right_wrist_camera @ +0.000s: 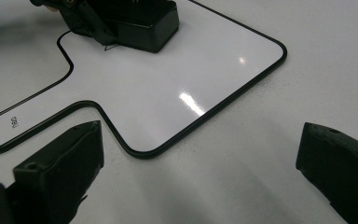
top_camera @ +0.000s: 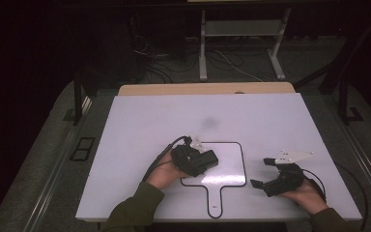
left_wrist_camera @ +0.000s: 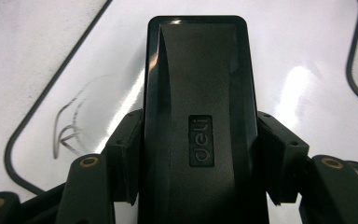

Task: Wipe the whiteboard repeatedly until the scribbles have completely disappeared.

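On the matte white table (top_camera: 140, 125), left claw (top_camera: 204, 161) clamps a glossy black eraser (left_wrist_camera: 198, 116); right claw (top_camera: 264, 172) gapes empty.

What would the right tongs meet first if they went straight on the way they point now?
Probably the handled whiteboard: its black-rimmed corner lies directly ahead of the open right tongs. Farther on is the black eraser. Depth is hard to judge.

Table (top_camera: 140, 121): white top, rectangular, with a tan wooden edge along the far side. A faint grey smudge (top_camera: 209, 122) marks the surface just beyond centre. One item lies directly on it: a paddle-shaped whiteboard (top_camera: 229, 166), white with a thin black rim, near the front edge, handle toward the person. Faint pen marks (left_wrist_camera: 67, 126) show on the whiteboard face.
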The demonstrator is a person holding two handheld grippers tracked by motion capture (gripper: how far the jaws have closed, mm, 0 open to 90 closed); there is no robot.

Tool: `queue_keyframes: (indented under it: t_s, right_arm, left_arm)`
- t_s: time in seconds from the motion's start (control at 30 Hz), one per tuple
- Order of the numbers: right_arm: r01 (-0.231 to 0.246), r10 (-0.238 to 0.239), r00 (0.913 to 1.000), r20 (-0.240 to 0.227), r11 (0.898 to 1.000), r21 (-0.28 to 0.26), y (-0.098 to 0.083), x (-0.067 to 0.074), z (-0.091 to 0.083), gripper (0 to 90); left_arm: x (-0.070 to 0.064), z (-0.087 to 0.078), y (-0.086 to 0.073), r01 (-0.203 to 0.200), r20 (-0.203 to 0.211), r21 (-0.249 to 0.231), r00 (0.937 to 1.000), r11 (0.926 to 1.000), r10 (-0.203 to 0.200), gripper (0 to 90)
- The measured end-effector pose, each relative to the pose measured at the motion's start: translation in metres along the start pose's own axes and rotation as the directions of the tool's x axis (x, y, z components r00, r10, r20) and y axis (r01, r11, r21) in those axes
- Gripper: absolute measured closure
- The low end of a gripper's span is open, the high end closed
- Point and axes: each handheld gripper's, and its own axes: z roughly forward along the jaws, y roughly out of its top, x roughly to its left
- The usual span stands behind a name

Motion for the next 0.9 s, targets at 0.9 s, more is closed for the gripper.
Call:
queue_keyframes:
  t_s: [0.9]
  right_arm:
    - [0.003, -0.003, 1.0, -0.003, 1.0, 0.002, 0.001, 0.0, 0.001, 0.0]
  left_arm:
    - [0.0, 0.002, 0.004, 0.005, -0.006, 0.009, 1.0, 0.9999, -0.005, 39.6]
